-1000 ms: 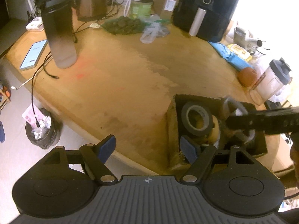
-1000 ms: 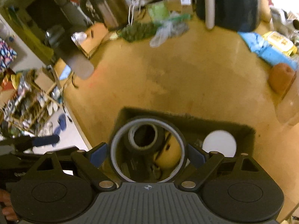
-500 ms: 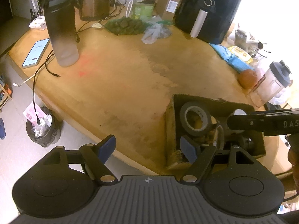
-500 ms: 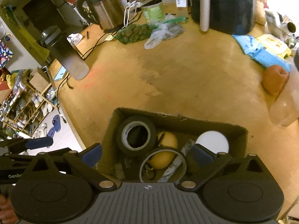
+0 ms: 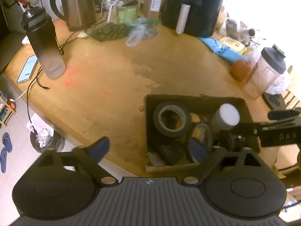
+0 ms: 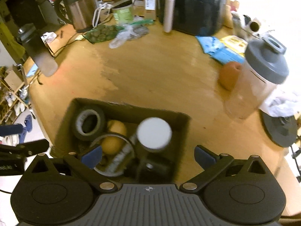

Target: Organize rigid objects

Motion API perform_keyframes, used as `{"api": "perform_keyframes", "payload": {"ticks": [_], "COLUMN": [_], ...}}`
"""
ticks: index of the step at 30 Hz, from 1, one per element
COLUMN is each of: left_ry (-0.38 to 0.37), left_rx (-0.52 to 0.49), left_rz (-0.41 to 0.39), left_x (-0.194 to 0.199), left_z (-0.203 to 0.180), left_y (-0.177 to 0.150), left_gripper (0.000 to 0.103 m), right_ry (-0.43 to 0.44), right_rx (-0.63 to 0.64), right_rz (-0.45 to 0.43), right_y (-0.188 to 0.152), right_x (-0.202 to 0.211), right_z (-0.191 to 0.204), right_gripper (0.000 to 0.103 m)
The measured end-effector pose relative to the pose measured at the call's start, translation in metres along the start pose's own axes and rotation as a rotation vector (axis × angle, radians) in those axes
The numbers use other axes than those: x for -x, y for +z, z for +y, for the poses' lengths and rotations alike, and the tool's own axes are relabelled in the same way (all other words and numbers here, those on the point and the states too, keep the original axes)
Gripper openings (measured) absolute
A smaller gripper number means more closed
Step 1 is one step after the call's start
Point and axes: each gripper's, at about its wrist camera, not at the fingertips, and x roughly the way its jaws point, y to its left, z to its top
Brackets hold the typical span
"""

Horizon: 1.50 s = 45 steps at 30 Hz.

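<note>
We see a wooden worktop [image 5: 105,79] carrying a cardboard box [image 5: 195,99] at 5 o'clock, bottle [image 5: 44,43] at 10, air fryer [image 5: 193,7] at 1.

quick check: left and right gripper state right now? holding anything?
Left gripper: open, its jaws have just been opening, nothing between them.
Right gripper: open, jaws just opened wide, holding nothing; the clear ring lies in the cardboard box.

Kettle [image 5: 79,5], air fryer [image 5: 193,7], shaker [image 5: 267,71]

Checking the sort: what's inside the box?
In the box: grey tape roll, yellow ball, clear ring, white-capped can. Dark items lie beneath, too covered to identify.
</note>
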Motion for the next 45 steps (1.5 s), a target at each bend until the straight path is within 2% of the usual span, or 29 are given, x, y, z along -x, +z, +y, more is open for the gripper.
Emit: {"api": "perform_keyframes", "payload": {"ticks": [1, 15, 23, 27, 45], "left_ry": [0.003, 0.020, 0.034, 0.041, 0.047], "left_rx": [0.001, -0.113, -0.077, -0.073, -0.056], "left_rz": [-0.005, 0.104, 0.224, 0.256, 0.293], "left_x": [0.001, -0.008, -0.022, -0.026, -0.031], "left_z": [-0.003, -0.037, -0.038, -0.038, -0.034], "left_y": [0.000, -0.011, -0.019, -0.023, -0.021], "left_gripper": [0.103, 0.103, 0.103, 0.103, 0.103], "right_ry": [-0.008, -0.040, -0.040, -0.036, -0.020], "right_rx": [-0.002, -0.019, -0.011, 0.000, 0.020], "right_rz": [0.005, 0.114, 0.180, 0.208, 0.239], "right_y": [-0.003, -0.033, -0.047, -0.053, -0.050], "right_x": [0.001, -0.007, -0.013, -0.015, -0.022], "right_z": [-0.003, -0.025, -0.025, -0.026, -0.029], "right_gripper": [0.103, 0.103, 0.103, 0.103, 0.103]}}
